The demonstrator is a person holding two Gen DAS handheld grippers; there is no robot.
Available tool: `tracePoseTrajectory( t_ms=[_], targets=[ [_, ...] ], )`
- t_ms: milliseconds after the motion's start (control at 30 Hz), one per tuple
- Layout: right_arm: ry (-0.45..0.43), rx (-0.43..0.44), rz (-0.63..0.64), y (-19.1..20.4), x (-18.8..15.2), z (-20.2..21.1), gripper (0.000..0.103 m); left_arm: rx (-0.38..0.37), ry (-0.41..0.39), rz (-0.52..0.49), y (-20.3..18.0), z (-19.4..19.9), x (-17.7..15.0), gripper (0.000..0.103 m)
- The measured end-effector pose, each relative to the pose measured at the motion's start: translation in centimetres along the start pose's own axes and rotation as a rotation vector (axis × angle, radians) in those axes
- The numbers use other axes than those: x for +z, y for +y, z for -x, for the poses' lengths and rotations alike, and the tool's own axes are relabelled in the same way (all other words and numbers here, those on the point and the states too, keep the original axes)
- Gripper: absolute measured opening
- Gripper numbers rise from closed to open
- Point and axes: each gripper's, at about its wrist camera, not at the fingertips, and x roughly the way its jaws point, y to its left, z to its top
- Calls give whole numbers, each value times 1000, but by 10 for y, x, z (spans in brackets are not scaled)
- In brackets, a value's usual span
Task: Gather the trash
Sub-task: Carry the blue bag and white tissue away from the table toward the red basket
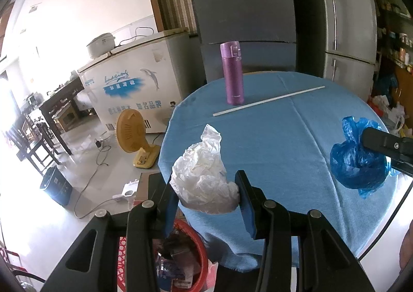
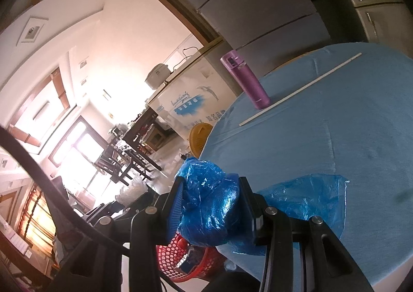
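Daylight from the left blows out the room in both views; fisheye edges curve into dark corners.

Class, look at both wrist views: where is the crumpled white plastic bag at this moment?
In the left wrist view the white plastic bag is clamped in the left gripper, at the near left edge of the blue tablecloth, above the red basket.

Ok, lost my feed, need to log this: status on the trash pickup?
Left gripper shut on white bag. Right gripper shut on blue bag. Red basket below table edge, path clear.
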Motion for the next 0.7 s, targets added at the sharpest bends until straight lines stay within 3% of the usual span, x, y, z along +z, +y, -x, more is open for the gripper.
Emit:
tracePoseTrajectory(
  t_ms=[700],
  targets=[
    [44, 28, 58, 30, -8, -16, 43, 23, -12, 45, 22, 9, -6, 45]
  ],
)
